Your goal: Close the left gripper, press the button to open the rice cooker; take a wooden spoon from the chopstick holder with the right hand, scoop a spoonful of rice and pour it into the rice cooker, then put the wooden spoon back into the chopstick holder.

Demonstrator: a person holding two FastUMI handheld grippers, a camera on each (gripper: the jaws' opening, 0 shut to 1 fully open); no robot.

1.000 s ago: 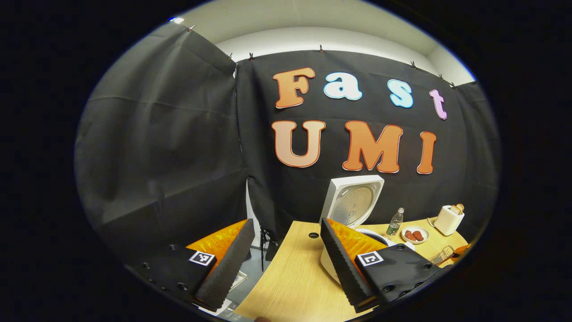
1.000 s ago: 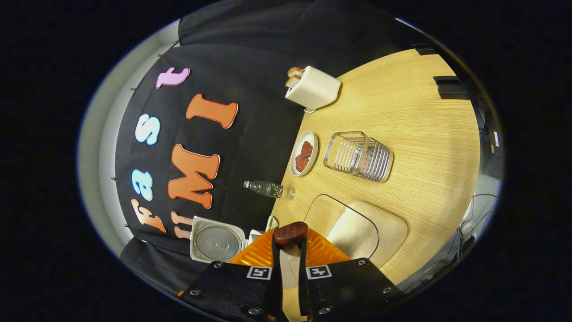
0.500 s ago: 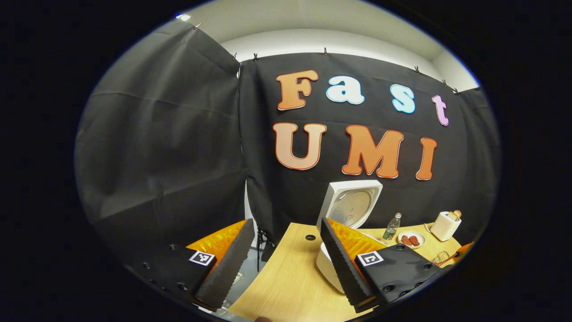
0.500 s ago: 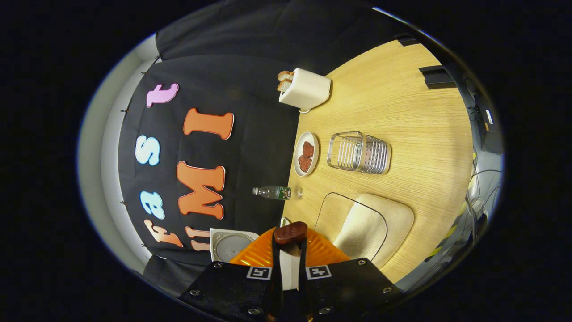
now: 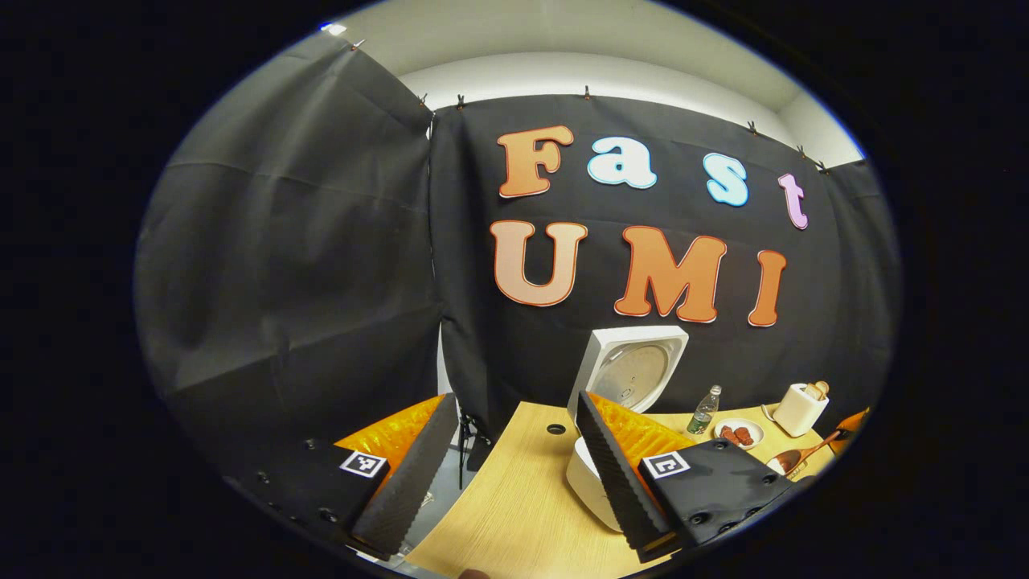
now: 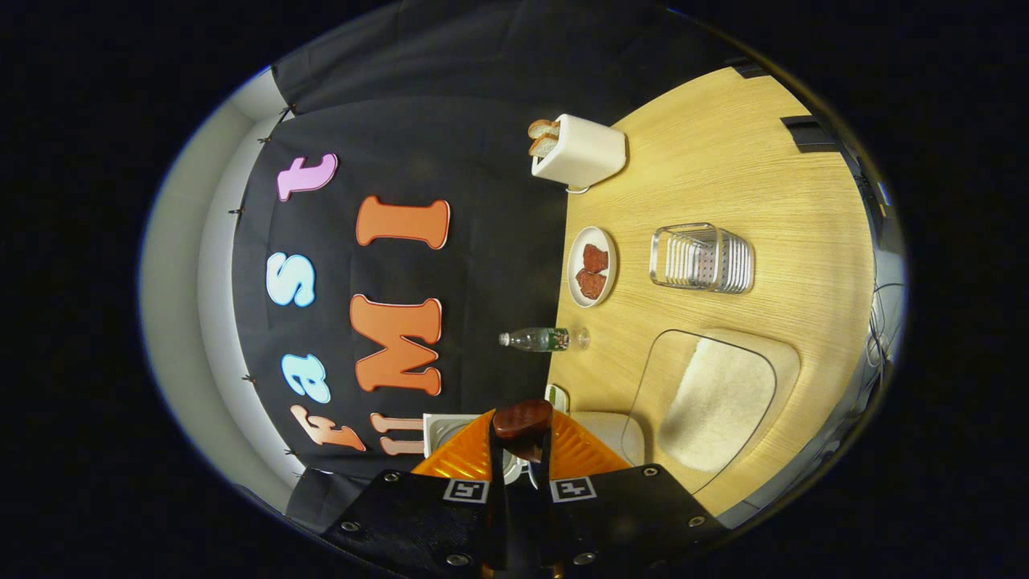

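The white rice cooker (image 5: 585,482) stands open, its lid (image 5: 635,372) upright against the wall. My left gripper (image 5: 514,398) is open and holds nothing; it hangs off the cooker's left side. My right gripper (image 6: 520,430) is shut on the wooden spoon (image 6: 522,420), and its view is rolled about a quarter turn. The spoon's dark bowl sticks out past the fingertips, with the cooker's body (image 6: 611,430) and lid (image 6: 438,425) behind it. In the left gripper view the spoon (image 5: 792,460) hangs low at the far right. The metal chopstick holder (image 6: 701,257) stands on the table.
A clear tray of rice (image 6: 715,402) lies beside the cooker. A water bottle (image 6: 543,339), a plate with two red pieces (image 6: 592,267) and a white toaster with bread (image 6: 579,151) line the wall side. The wooden table (image 6: 772,185) runs on past the holder.
The right gripper has swung with the spoon, so the cooker now lies behind the spoon's bowl. The spoon has come into the left gripper view at the far right. The left gripper drew back slightly.
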